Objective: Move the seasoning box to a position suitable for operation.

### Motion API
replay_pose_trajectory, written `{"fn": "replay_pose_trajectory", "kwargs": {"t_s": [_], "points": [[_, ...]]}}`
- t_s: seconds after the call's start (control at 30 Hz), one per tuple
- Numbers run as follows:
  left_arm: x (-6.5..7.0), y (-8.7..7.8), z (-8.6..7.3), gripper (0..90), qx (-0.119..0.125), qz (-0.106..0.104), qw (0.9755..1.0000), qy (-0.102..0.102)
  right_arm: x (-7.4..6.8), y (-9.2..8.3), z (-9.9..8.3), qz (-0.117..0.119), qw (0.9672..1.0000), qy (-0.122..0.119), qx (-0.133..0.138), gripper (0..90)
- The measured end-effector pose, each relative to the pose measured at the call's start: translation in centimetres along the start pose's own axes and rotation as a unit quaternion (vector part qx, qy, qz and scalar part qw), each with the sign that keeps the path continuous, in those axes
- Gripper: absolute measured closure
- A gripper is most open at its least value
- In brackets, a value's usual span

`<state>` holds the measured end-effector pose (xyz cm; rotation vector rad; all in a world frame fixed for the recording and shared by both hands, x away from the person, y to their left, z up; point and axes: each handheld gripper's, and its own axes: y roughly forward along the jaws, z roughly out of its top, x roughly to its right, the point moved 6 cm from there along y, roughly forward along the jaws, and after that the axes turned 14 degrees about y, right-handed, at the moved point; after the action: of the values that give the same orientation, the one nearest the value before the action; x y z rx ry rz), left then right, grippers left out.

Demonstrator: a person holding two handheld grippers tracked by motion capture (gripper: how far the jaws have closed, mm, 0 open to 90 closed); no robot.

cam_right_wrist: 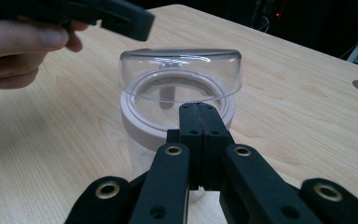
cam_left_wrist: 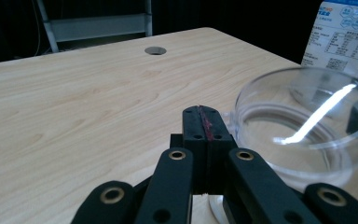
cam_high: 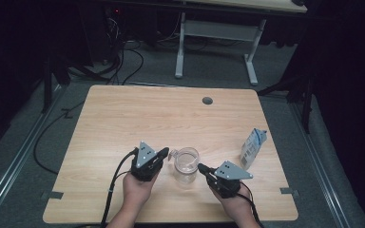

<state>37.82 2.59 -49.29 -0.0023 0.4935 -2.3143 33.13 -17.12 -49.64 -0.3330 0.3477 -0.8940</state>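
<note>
High view: clear jar (cam_high: 186,164) upright, between 2 shut claws.

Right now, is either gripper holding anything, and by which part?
Nothing is held. The left gripper and right gripper both have their jaws pressed shut on nothing, one on each side of the clear jar, which stands on the table.

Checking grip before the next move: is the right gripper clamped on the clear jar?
No. The right gripper has its jaws shut together on nothing, just short of the clear jar.
</note>
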Motion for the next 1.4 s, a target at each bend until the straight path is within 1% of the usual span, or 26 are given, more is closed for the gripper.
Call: {"fn": "replay_pose_trajectory", "kwargs": {"t_s": [0.03, 0.07, 0.1, 0.13, 0.23, 0.27, 0.33, 0.37, 0.47, 0.53, 0.57, 0.6, 0.63, 0.8, 1.03, 1.2, 1.27, 1.4], "points": [[0.0, 0.0, 0.0, 90.0, 0.0, 0.0, 1.0, 0.0, 0.0, 0.0, 0.0, 0.0, 1.0, 0.0, 0.0, 90.0], [0.1, -0.4, -0.7, 90.0, 0.002, -0.001, 1.0, -0.006, 0.1, 0.0, 0.0, -0.001, 1.0, 0.001, -0.001, 90.0], [0.1, -0.4, -0.7, 90.0, 0.002, -0.001, 1.0, -0.006, 0.1, 0.0, 0.0, -0.002, 1.0, 0.002, -0.001, 90.0], [0.2, -0.4, -1.1, 90.0, -0.014, -0.006, 0.9999, 0.004, 0.1, 0.0, 0.0, -0.001, 1.0, 0.004, -0.002, 90.0], [0.0, -0.9, -1.1, 90.0, -0.011, -0.004, 0.9999, 0.001, 0.1, 0.0, 0.1, -0.003, 1.0, 0.007, -0.001, 90.0], [0.1, -1.1, -1.1, 90.0, -0.009, -0.008, 0.9999, -0.002, 0.1, 0.0, 0.1, -0.003, 1.0, 0.007, -0.001, 90.0], [0.7, -1.5, -1.5, 90.0, -0.011, -0.014, 0.9998, 0.006, 0.1, 0.1, 0.2, -0.002, 1.0, 0.009, 0.001, 90.0], [0.7, -1.5, -1.5, 90.0, -0.011, -0.014, 0.9998, 0.006, 0.1, 0.1, 0.2, -0.002, 1.0, 0.009, 0.001, 90.0], [1.3, -1.8, -1.7, 90.0, -0.009, -0.029, 0.9995, -0.005, 0.0, 0.1, 0.2, -0.001, 1.0, 0.009, 0.0, 90.0], [1.9, -1.7, -1.8, 90.0, -0.01, -0.034, 0.9994, -0.006, -0.1, 0.1, 0.2, -0.001, 1.0, 0.007, 0.0, 90.0], [1.9, -1.7, -1.8, 90.0, -0.01, -0.034, 0.9994, -0.006, -0.1, 0.0, 0.2, -0.001, 1.0, 0.007, 0.0, 90.0], [2.3, -1.6, -1.8, 90.0, -0.008, -0.039, 0.9992, -0.007, -0.1, 0.0, 0.2, -0.001, 1.0, 0.006, 0.0, 90.0], [2.3, -1.6, -1.8, 90.0, -0.008, -0.039, 0.9992, -0.007, -0.1, 0.0, 0.2, -0.001, 1.0, 0.006, 0.0, 90.0], [3.2, -1.7, -1.5, 90.0, -0.003, -0.046, 0.9989, -0.002, -0.2, 0.0, 0.3, 0.002, 1.0, 0.006, 0.002, 90.0], [3.8, -1.9, -1.4, 90.0, 0.005, -0.055, 0.9985, -0.004, -0.2, -0.1, 0.5, 0.002, 1.0, 0.006, 0.006, 90.0], [4.1, -1.9, -1.5, 90.0, 0.004, -0.059, 0.9983, -0.003, -0.2, -0.2, 0.6, 0.002, 1.0, 0.006, 0.008, 90.0], [4.3, -1.9, -1.4, 90.0, 0.007, -0.064, 0.9979, -0.007, -0.3, -0.2, 0.6, 0.004, 0.9999, 0.005, 0.01, 90.0], [4.7, -1.7, -1.3, 90.0, 0.006, -0.071, 0.9974, -0.007, -0.3, -0.2, 0.6, 0.003, 1.0, 0.003, 0.009, 90.0]]}}
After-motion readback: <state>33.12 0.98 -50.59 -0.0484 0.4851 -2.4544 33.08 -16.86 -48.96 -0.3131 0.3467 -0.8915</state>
